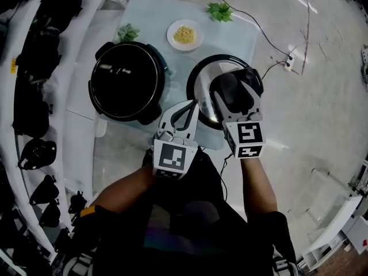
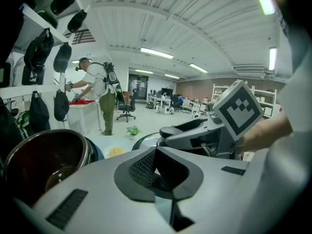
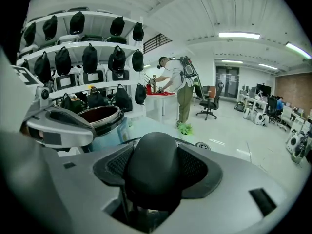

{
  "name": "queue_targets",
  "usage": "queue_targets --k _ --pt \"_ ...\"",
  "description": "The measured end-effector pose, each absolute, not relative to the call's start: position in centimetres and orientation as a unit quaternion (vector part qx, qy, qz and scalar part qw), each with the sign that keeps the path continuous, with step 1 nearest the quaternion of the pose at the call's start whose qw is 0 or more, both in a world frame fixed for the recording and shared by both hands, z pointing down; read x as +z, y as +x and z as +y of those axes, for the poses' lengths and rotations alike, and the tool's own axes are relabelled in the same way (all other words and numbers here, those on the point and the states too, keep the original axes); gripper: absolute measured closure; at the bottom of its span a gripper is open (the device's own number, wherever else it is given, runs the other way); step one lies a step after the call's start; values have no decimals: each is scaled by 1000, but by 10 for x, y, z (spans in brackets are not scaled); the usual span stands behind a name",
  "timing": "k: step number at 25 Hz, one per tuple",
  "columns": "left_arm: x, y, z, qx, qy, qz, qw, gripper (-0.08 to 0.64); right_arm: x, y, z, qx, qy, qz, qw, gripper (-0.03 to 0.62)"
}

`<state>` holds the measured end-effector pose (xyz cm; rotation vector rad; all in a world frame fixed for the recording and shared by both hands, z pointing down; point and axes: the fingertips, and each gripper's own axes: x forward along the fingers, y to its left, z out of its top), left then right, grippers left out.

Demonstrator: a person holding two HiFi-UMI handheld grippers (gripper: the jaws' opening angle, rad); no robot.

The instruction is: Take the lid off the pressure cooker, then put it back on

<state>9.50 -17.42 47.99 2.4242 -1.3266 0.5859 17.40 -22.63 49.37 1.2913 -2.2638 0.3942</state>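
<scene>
The open pressure cooker pot (image 1: 127, 80) stands on the left of the pale table (image 1: 149, 16), showing its dark inside; it is also in the left gripper view (image 2: 44, 160) and the right gripper view (image 3: 100, 117). To its right is the silver lid (image 1: 202, 96) with a black rim. My right gripper (image 1: 230, 91) is shut on the lid's black handle (image 3: 155, 165). I cannot tell whether the lid rests on the table. My left gripper (image 1: 192, 109) is beside the lid's near-left edge, its jaws (image 2: 155, 167) shut with nothing between them.
A white plate of yellow food (image 1: 184, 34) and two green sprigs (image 1: 219, 10) (image 1: 127, 33) lie at the table's far side. Shelves with black bags (image 1: 34, 56) run along the left. A cable and power strip (image 1: 290, 62) lie on the floor. A person (image 3: 178, 87) works far behind.
</scene>
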Motion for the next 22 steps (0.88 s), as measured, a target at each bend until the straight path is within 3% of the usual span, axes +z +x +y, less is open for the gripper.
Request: queue_targets --k 22 --pt "575 85 -160 271 823 -450 216 552 598 152 -235 197 463 -819 277 291"
